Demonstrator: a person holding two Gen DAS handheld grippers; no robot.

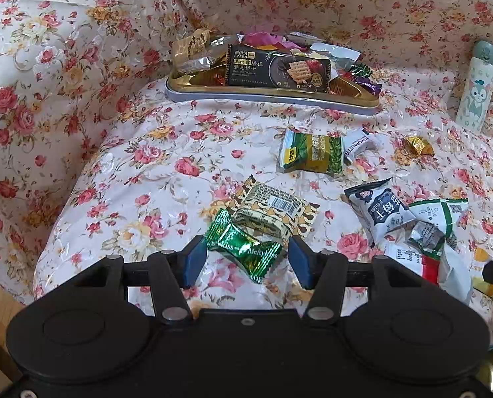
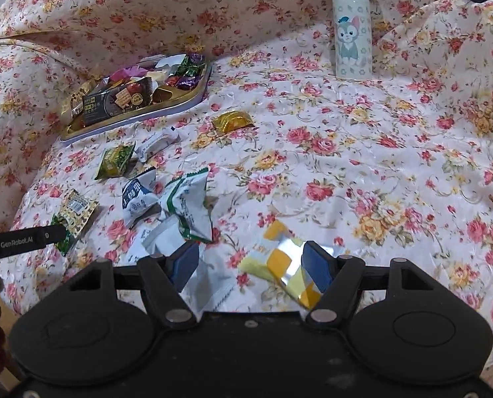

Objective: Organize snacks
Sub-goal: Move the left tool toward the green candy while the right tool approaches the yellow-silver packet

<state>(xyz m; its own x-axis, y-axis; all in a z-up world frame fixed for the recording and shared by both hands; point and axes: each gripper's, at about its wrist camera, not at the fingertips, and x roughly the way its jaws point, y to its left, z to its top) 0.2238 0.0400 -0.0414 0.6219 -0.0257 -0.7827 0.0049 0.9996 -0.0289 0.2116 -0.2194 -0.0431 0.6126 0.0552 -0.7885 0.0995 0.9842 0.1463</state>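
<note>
Snacks are lying scattered over a floral cloth [image 1: 140, 152], with the tray [image 1: 213, 92] as the landmark for all of them. That gold-lined tray is sitting at the far side of the cloth and is already holding a heap of wrapped sweets, a black cracker pack [image 1: 277, 69] propped across its front.

Just in front of the tray, a green-and-yellow packet [image 1: 311, 154] is lying flat, with a small white packet [image 1: 362, 144] touching its right edge and a gold-foil candy [image 1: 418, 146] further right. Nearer the camera than those, a leopard-print packet [image 1: 273, 210] is resting on the cloth, and a green foil candy [image 1: 243, 248] is overlapping its near edge. To the right of that pair, well in front of the tray, a grey-and-white pouch [image 1: 380, 212] and a green-trimmed white pouch [image 1: 442, 222] are piled together.

The left gripper [image 1: 244, 260] is hanging with its jaws apart, the green foil candy lying between the blue pads without either one pressing on it. The right gripper [image 2: 251, 263] is likewise standing open over a yellow-and-silver checked packet [image 2: 286, 265], which is lying beside its right pad; contact there cannot be told.

A cartoon-cat bottle [image 2: 351, 33] is standing upright far right of the tray.
</note>
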